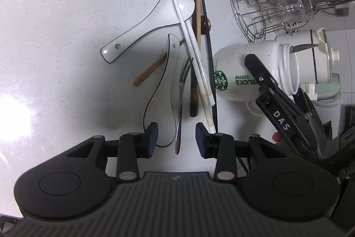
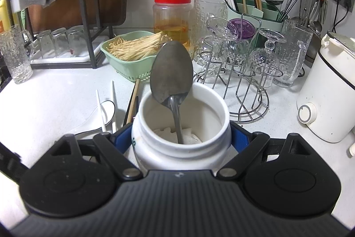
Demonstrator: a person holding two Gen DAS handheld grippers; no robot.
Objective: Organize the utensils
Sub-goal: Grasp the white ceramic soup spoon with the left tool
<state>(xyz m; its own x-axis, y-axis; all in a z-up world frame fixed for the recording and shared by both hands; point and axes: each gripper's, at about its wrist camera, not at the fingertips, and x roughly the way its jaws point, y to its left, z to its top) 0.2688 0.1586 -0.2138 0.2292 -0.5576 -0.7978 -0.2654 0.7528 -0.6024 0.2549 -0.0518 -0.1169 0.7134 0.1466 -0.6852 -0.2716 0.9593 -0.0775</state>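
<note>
My left gripper [image 1: 176, 139] hangs open over a heap of utensils on the white counter. A metal fork [image 1: 180, 90] has its handle end lying between the blue pads [image 1: 153, 139], which do not touch it. A white ceramic spoon [image 1: 170, 72] on its side lies beside the fork, and another white spoon [image 1: 155, 21] lies flat farther off. White chopsticks [image 1: 188, 32], brown chopsticks [image 1: 197, 14] and a black chopstick [image 1: 209, 52] cross the heap. My right gripper [image 2: 182, 139] is shut on a white Starbucks mug [image 2: 182, 148], tilted in the left wrist view [image 1: 250, 72]. A metal spoon [image 2: 170, 72] stands inside it.
A wire rack of upturned glasses [image 2: 244, 81] stands behind the mug. A green basket of yellow strands [image 2: 128, 63], a red-lidded jar [image 2: 172, 17] and a green caddy of chopsticks [image 2: 255, 10] sit at the back. A white cooker [image 2: 328, 92] is at the right.
</note>
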